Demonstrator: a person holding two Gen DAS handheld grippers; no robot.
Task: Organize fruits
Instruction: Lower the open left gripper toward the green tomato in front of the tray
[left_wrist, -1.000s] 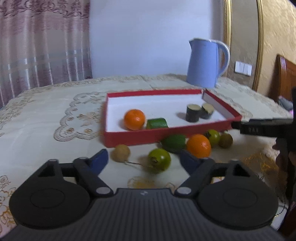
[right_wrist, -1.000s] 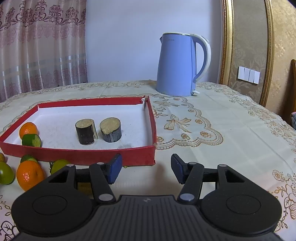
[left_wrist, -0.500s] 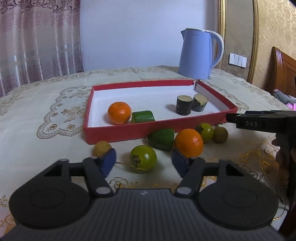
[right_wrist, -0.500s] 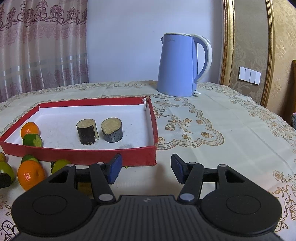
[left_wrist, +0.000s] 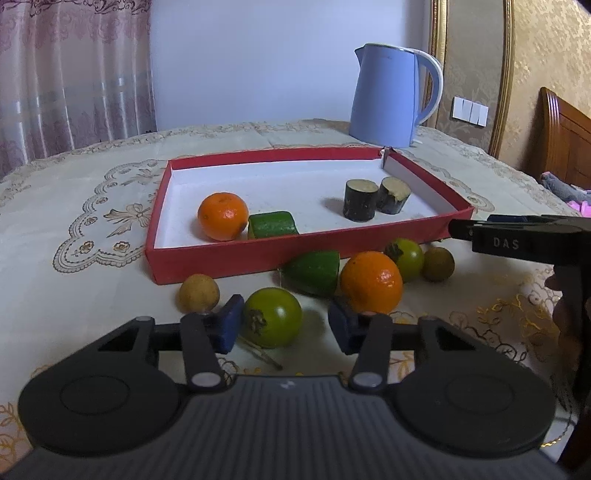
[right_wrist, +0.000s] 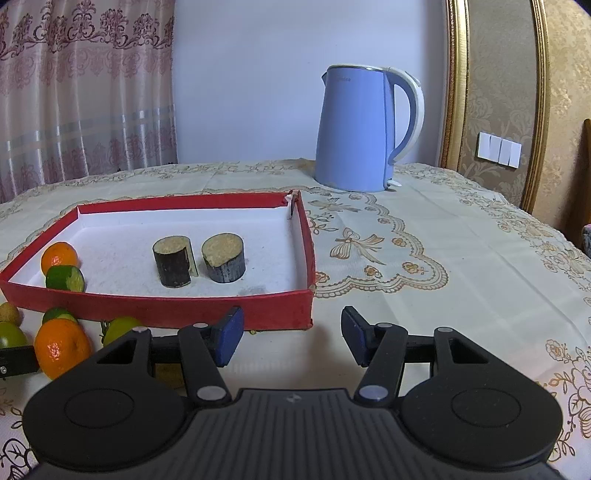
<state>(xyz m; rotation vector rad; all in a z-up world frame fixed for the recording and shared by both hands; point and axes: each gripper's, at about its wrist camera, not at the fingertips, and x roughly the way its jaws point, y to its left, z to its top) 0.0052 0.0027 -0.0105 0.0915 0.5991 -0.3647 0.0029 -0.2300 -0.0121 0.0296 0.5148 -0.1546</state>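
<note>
A red tray (left_wrist: 258, 254) with a white floor holds an orange (left_wrist: 222, 216), a green chunk (left_wrist: 272, 224) and two dark cut cylinders (left_wrist: 360, 200). In front of the tray lie loose fruits: a tan ball (left_wrist: 199, 292), a green round fruit (left_wrist: 272, 317), a green chunk (left_wrist: 314, 271), an orange (left_wrist: 371, 282) and two more behind it. My left gripper (left_wrist: 284, 325) is closing with the green round fruit between its jaws; the left pad is at its side, the right pad stands clear. My right gripper (right_wrist: 291, 336) is open and empty before the tray's (right_wrist: 166, 306) near right corner.
A blue kettle (left_wrist: 388, 99) stands behind the tray on the lace tablecloth (right_wrist: 424, 258). In the left wrist view the right gripper's body (left_wrist: 517, 240) reaches in from the right edge. A wooden bed frame (left_wrist: 565, 136) stands beyond the table at right.
My left gripper has come closer to the loose fruits and its jaws have narrowed around the green round fruit. The right gripper has kept still.
</note>
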